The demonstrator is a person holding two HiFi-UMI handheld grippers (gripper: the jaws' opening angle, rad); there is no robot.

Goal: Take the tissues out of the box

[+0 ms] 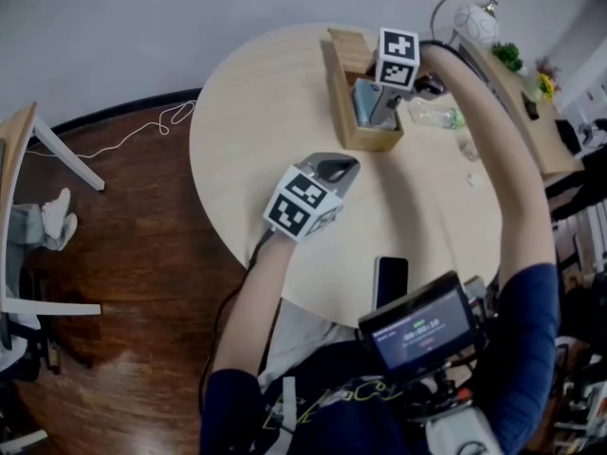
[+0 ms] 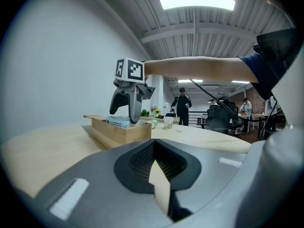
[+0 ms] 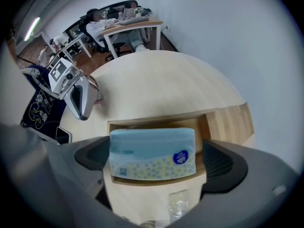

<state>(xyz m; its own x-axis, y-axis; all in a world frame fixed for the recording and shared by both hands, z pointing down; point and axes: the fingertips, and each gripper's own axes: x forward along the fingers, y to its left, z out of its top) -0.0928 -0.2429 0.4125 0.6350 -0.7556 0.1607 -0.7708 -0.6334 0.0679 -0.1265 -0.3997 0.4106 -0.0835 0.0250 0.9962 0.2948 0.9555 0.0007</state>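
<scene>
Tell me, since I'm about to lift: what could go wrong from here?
The wooden box is unheld, with the left gripper apart from it, so it may drag or tip with the tissue pack. The right gripper's jaws straddle the soft pack with a gap at one side; it might slip.

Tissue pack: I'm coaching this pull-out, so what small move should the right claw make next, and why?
Probably close the right claw on the pack. Its jaws stand either side of the pack with a slim gap showing at one side, and the pack sits in the box, so a grip likely comes before any lift.
</scene>
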